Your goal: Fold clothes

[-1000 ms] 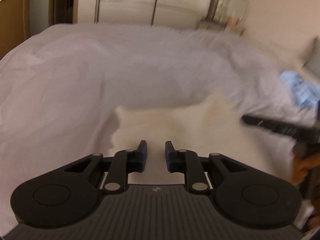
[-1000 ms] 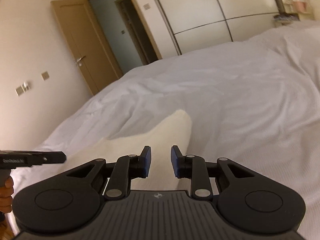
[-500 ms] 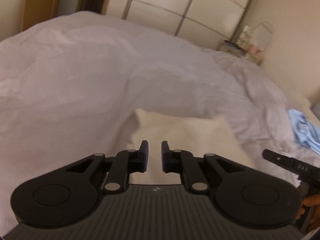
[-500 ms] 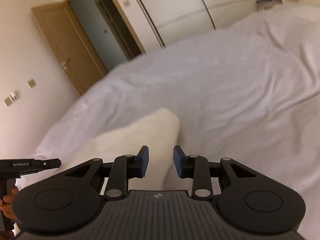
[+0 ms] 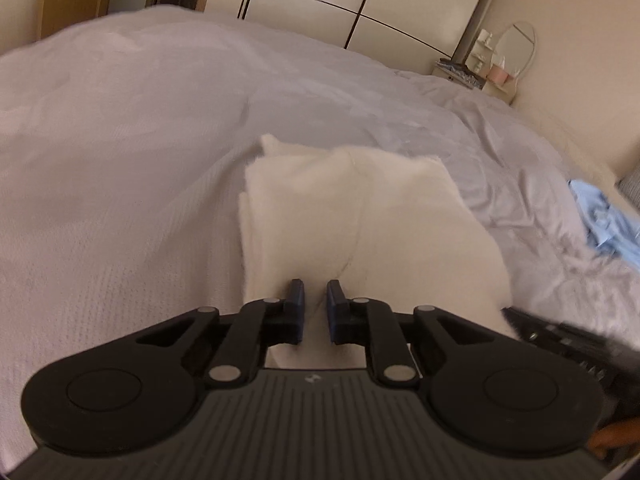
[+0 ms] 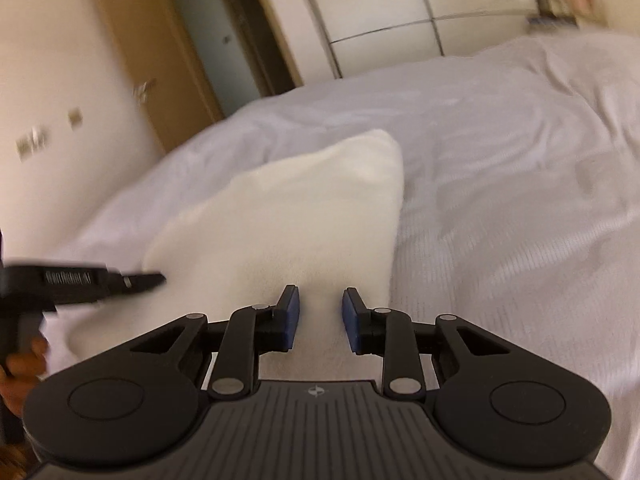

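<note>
Found the cream garment (image 5: 360, 220) lying on the white bedcover (image 5: 120, 160), folded into a rough rectangle with doubled layers showing along its left edge and a soft crease running down its middle; saw its far corner rounded and slightly raised in the right wrist view. Noted the left gripper (image 5: 316, 308) low over the near edge of that garment, blue pads facing each other across a narrow gap with cream fabric showing in the gap; could not tell whether the pads pinched the cloth or merely hovered above it. Saw the right gripper (image 6: 320, 316) over the near right part of the same garment, jaws parted wider and nothing caught between the pads, so released. Caught each tool in the other's view as well: the left one's dark body reaching in from the left edge of the right wrist view, the right one's tip blurred at the lower right of the left wrist view. Spotted a crumpled pale blue cloth (image 5: 608, 220) well apart on the right side of the bed (partly cut off by the frame edge); beyond the bed, a white wardrobe (image 5: 360, 0), an oval mirror (image 5: 516, 46) and a wooden door (image 6: 160, 60).
</note>
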`<action>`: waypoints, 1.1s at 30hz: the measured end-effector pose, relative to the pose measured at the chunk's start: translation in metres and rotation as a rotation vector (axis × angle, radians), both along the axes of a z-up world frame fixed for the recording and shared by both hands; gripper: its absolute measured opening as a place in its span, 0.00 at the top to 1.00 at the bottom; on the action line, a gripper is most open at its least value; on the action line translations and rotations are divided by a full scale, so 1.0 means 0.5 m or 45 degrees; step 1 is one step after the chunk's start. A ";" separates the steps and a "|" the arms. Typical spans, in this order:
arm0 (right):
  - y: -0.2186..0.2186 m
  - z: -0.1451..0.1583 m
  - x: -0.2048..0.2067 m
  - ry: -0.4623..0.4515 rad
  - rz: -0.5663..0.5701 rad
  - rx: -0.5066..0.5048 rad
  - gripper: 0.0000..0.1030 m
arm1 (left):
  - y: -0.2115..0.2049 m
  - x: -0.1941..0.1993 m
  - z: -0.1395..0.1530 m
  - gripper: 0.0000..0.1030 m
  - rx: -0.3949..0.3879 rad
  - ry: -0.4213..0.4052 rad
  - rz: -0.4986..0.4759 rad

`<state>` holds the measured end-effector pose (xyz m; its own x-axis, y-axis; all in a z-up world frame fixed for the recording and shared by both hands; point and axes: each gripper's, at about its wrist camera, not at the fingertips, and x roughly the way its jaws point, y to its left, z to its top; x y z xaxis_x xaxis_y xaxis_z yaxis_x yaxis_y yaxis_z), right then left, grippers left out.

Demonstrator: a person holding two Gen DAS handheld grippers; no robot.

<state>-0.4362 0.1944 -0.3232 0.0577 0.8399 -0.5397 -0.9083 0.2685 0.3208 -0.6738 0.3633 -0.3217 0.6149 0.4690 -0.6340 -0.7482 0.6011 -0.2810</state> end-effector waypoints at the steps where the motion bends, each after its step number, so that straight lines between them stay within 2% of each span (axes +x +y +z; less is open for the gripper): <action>1: 0.008 -0.002 -0.003 -0.028 0.015 -0.017 0.72 | -0.010 -0.002 0.010 0.88 0.009 0.007 0.015; 3: 0.008 0.001 0.001 -0.015 0.024 -0.021 0.72 | -0.029 -0.005 0.030 0.89 0.027 0.020 0.044; 7: -0.048 0.022 0.009 0.065 -0.046 0.059 0.72 | -0.094 -0.029 0.081 0.89 0.096 0.038 0.084; 9: -0.084 0.036 -0.002 0.091 -0.066 0.104 0.72 | -0.124 -0.047 0.099 0.89 0.085 0.023 0.089; 12: -0.112 0.052 -0.026 0.047 -0.051 0.115 0.72 | -0.155 -0.058 0.105 0.89 0.073 0.014 0.068; 16: -0.123 0.048 -0.059 -0.025 -0.016 0.076 0.72 | -0.160 -0.049 0.063 0.87 0.049 0.095 0.082; 17: -0.121 0.039 -0.064 -0.023 -0.003 0.045 0.72 | -0.155 -0.046 0.047 0.85 0.041 0.124 0.100; 18: -0.113 0.028 -0.067 -0.029 0.000 0.011 0.72 | -0.149 -0.043 0.032 0.79 0.031 0.156 0.116; 21: -0.092 -0.009 -0.076 -0.078 0.012 -0.070 0.73 | -0.142 -0.036 0.013 0.79 0.023 0.186 0.124; 25: -0.079 -0.022 -0.078 -0.096 0.022 -0.103 0.73 | -0.151 -0.025 0.025 0.79 0.036 0.225 0.143; 28: -0.079 -0.015 -0.069 -0.051 0.016 -0.117 0.74 | -0.173 -0.023 0.048 0.79 0.048 0.244 0.172; 33: -0.105 0.013 -0.079 -0.025 0.009 -0.126 0.72 | -0.226 -0.022 0.100 0.71 0.097 0.320 0.196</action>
